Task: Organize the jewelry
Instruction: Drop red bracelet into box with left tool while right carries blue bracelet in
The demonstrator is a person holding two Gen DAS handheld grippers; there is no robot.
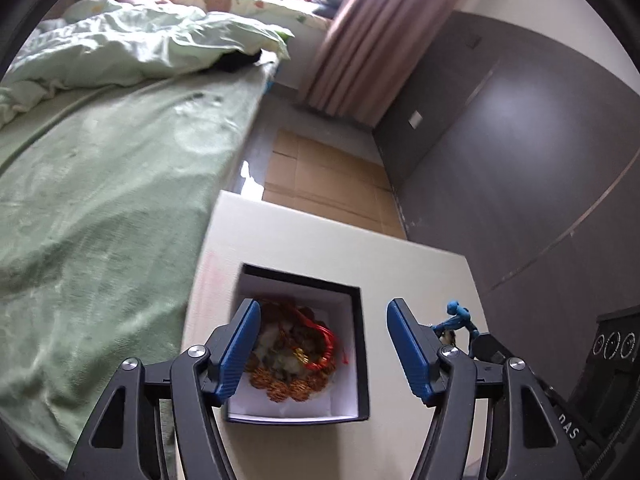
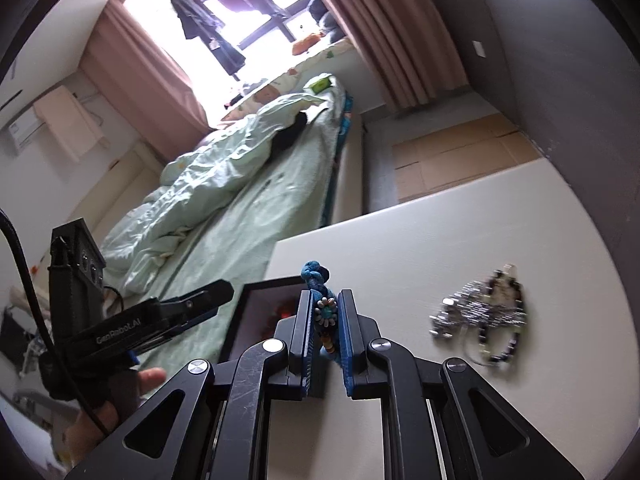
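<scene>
A black box (image 1: 360,364) with a white inside stands on the white table (image 1: 320,240). It holds a pile of jewelry (image 1: 296,364): red cord and orange-gold beads. My left gripper (image 1: 322,320) hangs over the box, jaws open, nothing between the blue pads. My right gripper (image 2: 325,300) is shut on a blue cord bracelet (image 2: 316,274) with small coloured beads, lifted off the table beside the box (image 2: 272,280). The left wrist view shows that bracelet (image 1: 456,316) at the right. The left gripper (image 2: 192,300) and the hand (image 2: 120,392) holding it appear at the left.
A heap of silver and black beaded jewelry (image 2: 484,316) lies on the table (image 2: 440,232) to the right. A bed with green bedding (image 1: 100,200) runs along the table's left side. Cardboard (image 1: 320,176) covers the floor beyond. A dark wall (image 1: 520,160) stands to the right.
</scene>
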